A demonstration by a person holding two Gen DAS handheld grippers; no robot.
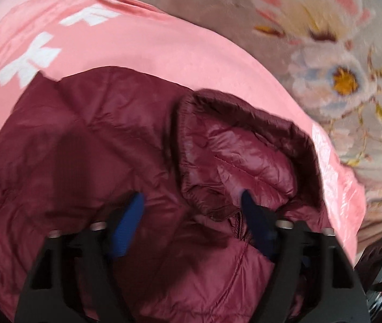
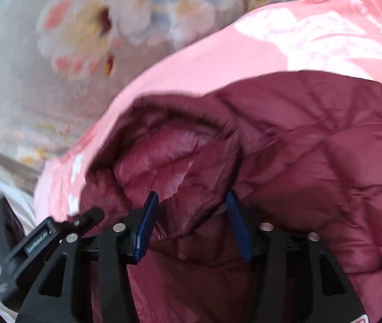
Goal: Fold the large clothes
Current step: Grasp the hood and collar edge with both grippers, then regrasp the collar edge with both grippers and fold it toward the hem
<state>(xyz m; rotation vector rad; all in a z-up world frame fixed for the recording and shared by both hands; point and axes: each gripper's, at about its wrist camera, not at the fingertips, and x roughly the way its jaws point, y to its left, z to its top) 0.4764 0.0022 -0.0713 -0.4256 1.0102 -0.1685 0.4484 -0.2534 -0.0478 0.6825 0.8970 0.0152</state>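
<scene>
A: Left gripper (image 1: 192, 199), jaws?
B: Standing apart. Blue pads (image 1: 129, 223) are sitting over the maroon puffer jacket (image 1: 88, 140), fabric lying between them. Pinching or just resting, cannot tell.
A: Right gripper (image 2: 192, 197)?
B: Narrower gap. A ridge of jacket by the hood (image 2: 164, 145) is bunching up between its pads (image 2: 146, 223); whether they are squeezing it, cannot tell, frame is blurring.
A: Where is the jacket lying?
B: On top of a pink garment (image 1: 142, 43) with white lettering (image 1: 29, 62), hood opening facing up, shiny lining showing. Pink cloth is sticking out past the jacket on the far side in both views.
A: And under that?
B: Floral bedspread (image 1: 339, 62), grey with big pale flowers, running along the far edge. Black gear (image 2: 29, 245) is showing at the lower left of the right view.
</scene>
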